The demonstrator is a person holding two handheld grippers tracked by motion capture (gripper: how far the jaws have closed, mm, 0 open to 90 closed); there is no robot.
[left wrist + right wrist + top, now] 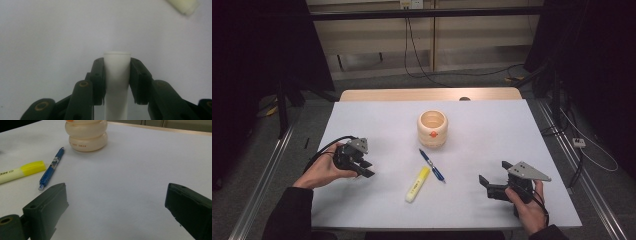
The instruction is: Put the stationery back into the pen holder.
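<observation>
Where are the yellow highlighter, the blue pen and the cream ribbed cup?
yellow highlighter [417, 184], high view, mid-barrel.
blue pen [431, 165], high view, middle of barrel.
cream ribbed cup [432, 137], high view, outer wall.

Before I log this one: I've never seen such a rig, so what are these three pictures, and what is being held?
There is no robot here. A person sits at a white table and holds a hand-operated gripper with two black jaws in each hand. The high view looks down from above: the left gripper is at the left, the right gripper at the right. The other two pictures come from small cameras riding on the grippers, each looking out along its own jaws.

On the table lie a cream holder, a blue pen and a yellow highlighter.

In the left gripper view, the jaws are closed on a white tube, with one pad on each side of it. What the tube is I cannot tell. In the right gripper view the jaws stand wide apart with nothing between them.
</observation>
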